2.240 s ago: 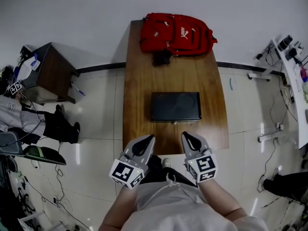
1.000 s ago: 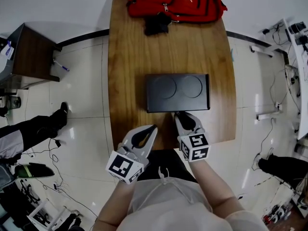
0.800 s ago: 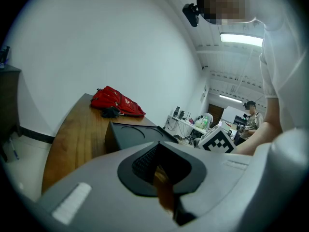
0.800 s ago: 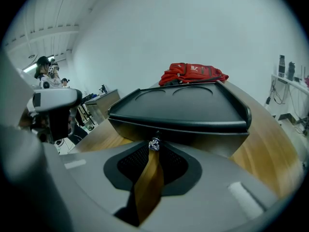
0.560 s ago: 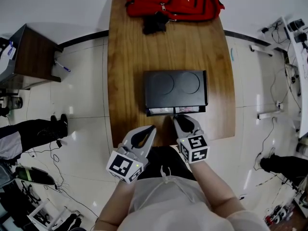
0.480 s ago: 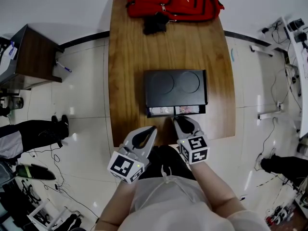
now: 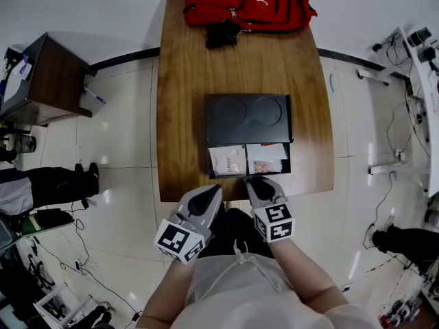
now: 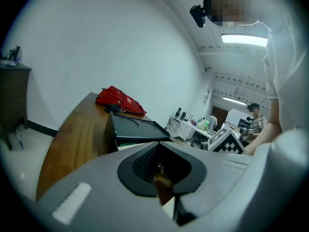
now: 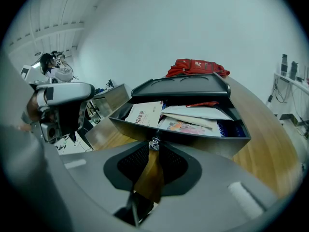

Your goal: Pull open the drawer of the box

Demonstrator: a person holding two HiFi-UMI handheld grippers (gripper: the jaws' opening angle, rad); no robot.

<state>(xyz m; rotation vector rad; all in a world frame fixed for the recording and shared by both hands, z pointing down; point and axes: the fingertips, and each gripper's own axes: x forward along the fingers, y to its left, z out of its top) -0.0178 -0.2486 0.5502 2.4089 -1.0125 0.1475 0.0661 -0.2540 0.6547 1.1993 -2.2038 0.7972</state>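
Observation:
A flat black box (image 7: pixel 248 118) lies mid-table on the wooden table (image 7: pixel 185 115). Its drawer (image 7: pixel 249 160) stands pulled out toward me, with booklets and papers (image 9: pixel 145 112) inside. My right gripper (image 7: pixel 259 184) is at the middle of the drawer front, shut on the small metal knob (image 9: pixel 154 143) there. My left gripper (image 7: pixel 204 203) hangs at the table's near edge, left of the drawer, jaws together and holding nothing. In the left gripper view the box (image 8: pixel 135 127) is ahead, beyond the left gripper (image 8: pixel 159 170).
A red backpack (image 7: pixel 248 3) and a black pouch (image 7: pixel 223 33) lie at the table's far end. A brown cabinet (image 7: pixel 41 81) and a seated person's legs (image 7: pixel 48 184) are at the left. A white desk with cables (image 7: pixel 418 53) is at the right.
The drawer was shut a second ago and has slid out toward me as my right gripper drew back on the knob. The left gripper has barely moved.

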